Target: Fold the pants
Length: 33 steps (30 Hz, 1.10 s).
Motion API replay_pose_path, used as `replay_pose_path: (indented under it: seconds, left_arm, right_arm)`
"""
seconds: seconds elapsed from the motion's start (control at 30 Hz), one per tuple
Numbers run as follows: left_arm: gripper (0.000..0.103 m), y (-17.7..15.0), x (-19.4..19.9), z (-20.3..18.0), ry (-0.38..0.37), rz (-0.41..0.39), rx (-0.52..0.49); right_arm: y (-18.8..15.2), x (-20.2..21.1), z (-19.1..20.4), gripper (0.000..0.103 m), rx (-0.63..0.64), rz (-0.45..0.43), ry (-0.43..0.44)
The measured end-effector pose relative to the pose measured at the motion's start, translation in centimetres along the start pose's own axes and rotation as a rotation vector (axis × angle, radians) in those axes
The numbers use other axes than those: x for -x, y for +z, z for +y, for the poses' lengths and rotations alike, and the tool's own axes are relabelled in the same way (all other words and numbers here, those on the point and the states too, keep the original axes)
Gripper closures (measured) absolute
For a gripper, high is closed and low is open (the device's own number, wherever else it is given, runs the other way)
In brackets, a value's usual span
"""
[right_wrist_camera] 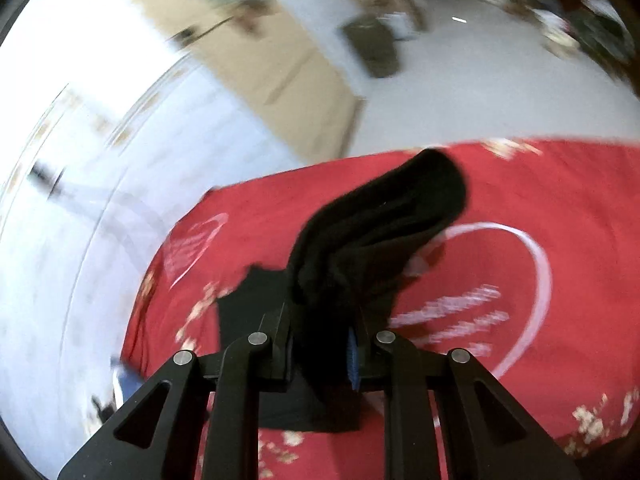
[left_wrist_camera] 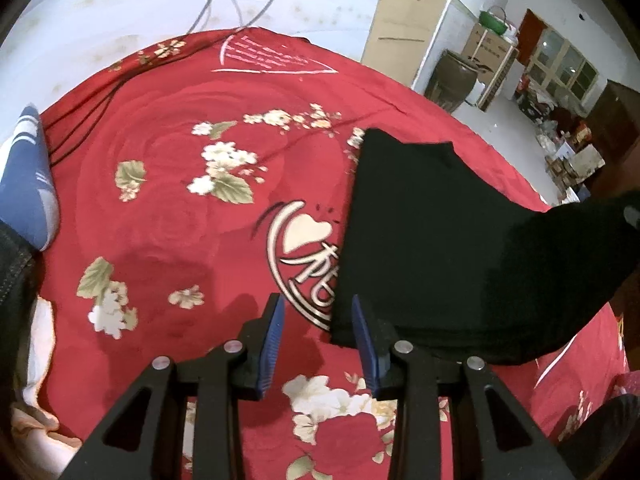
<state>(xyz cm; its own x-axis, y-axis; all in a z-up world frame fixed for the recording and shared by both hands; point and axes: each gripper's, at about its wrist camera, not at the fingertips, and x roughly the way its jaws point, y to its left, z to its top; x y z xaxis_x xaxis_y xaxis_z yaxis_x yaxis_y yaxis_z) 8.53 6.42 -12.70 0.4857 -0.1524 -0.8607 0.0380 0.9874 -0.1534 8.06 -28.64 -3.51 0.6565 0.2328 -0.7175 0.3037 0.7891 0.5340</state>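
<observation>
Gripping the black pants [right_wrist_camera: 376, 216], apparently (blurred), right gripper [right_wrist_camera: 320, 344]; left gripper [left_wrist_camera: 318, 340] gapes.

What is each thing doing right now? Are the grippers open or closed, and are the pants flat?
Left gripper: open, empty, above the bedspread beside the pants.
Right gripper: shut on the pants, bunching the cloth.
Pants: black, partly flat on the bedspread, one end lifted.
Bedspread: red, flowered, spread out, lightly wrinkled.
Sock: blue and white, on a foot at the bed's edge.
</observation>
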Motion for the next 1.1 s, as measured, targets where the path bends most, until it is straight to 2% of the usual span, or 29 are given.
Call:
replay_pose_path:
  seconds: [0.17, 0.23, 0.4, 0.5, 0.63, 0.77, 0.8, 0.87, 0.97, 1.07, 1.1]
  left_arm:
    - [0.066, 0.2, 0.6, 2.8, 0.031, -0.012, 0.073]
    - [0.066, 0.3, 0.5, 3.8, 0.037, -0.013, 0.102]
    - [0.066, 0.4, -0.1, 4.9, 0.039, -0.005, 0.141]
    - [0.066, 0.3, -0.5, 4.8, 0.034, -0.002, 0.141]
    - [0.066, 0.3, -0.7, 4.7, 0.026, -0.001, 0.143]
    - [0.066, 0.4, -0.4, 4.7, 0.027, -0.010, 0.138]
    - [0.066, 0.5, -0.3, 4.7, 0.026, -0.011, 0.139]
    - [0.066, 0.4, -0.1, 4.7, 0.027, -0.014, 0.139]
    - [0.066, 0.6, 0.1, 4.6, 0.025, -0.021, 0.137]
    - [0.066, 0.9, 0.6, 4.1, -0.003, -0.035, 0.128]
    - [0.066, 1.0, 0.8, 3.6, -0.014, -0.041, 0.117]
  right_arm:
    - [-2.0, -3.5, 6.8, 0.084, 0.203, 0.099, 0.071]
    - [-3.5, -6.1, 8.8, 0.084, 0.265, 0.172, 0.105]
    - [-8.3, -13.1, 11.1, 0.084, 0.391, 0.364, 0.112]
    - [-10.2, -15.2, 10.7, 0.083, 0.416, 0.420, 0.097]
    - [-10.1, -14.7, 10.7, 0.082, 0.434, 0.407, 0.107]
    - [-9.6, -14.0, 12.5, 0.082, 0.487, 0.350, 0.116]
    - [-9.8, -14.4, 12.6, 0.078, 0.492, 0.361, 0.113]
    - [-10.4, -15.6, 11.7, 0.062, 0.459, 0.440, 0.122]
    - [-10.6, -14.3, 11.3, 0.048, 0.411, 0.436, 0.234]
    - [-9.5, -11.7, 11.0, 0.048, 0.367, 0.422, 0.393]
    - [-9.0, -10.9, 10.9, 0.048, 0.377, 0.394, 0.399]
